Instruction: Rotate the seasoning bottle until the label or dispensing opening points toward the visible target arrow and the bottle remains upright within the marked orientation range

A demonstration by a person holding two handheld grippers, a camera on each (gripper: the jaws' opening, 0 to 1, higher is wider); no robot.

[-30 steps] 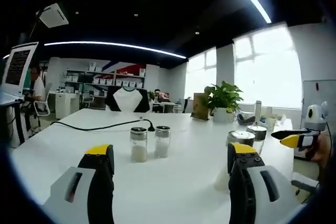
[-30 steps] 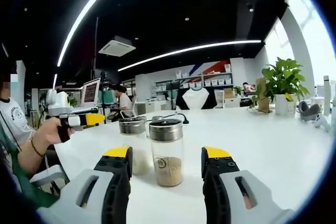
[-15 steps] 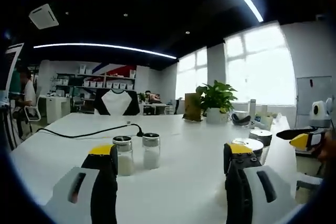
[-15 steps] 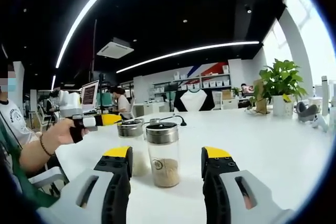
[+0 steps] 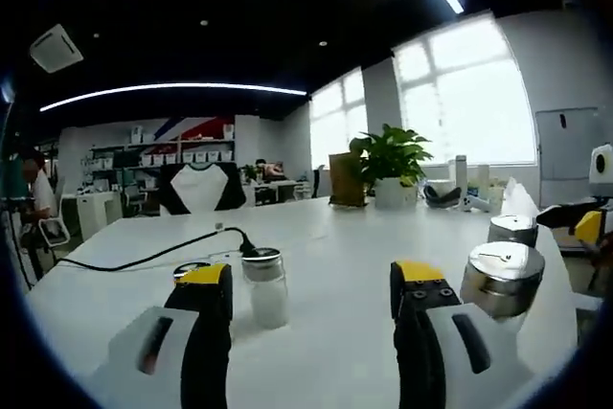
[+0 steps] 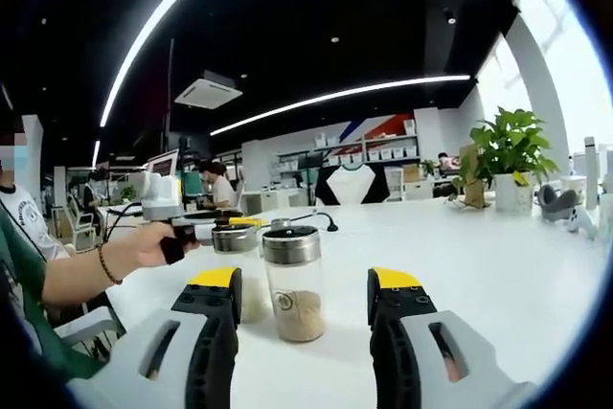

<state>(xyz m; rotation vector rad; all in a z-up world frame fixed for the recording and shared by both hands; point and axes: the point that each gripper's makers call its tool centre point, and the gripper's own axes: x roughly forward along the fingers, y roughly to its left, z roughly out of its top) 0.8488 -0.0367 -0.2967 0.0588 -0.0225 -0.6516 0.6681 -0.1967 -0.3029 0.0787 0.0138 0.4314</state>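
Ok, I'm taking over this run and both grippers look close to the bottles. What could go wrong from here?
The brown-filled bottle stands between the open right gripper jaws, right beside a second bottle; closing carelessly could knock that neighbour over. In the left gripper view, the left gripper sits close to the white-filled bottle, which a jaw could clip. A black cable lies just behind it and might snag.

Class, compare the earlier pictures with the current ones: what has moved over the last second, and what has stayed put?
The left gripper has moved in toward the seasoning bottles, its yellow tip now by their lids. Both grippers stayed open, nothing gripped. The right gripper still frames the brown-seasoning bottle, and all bottles stand upright on the white table.
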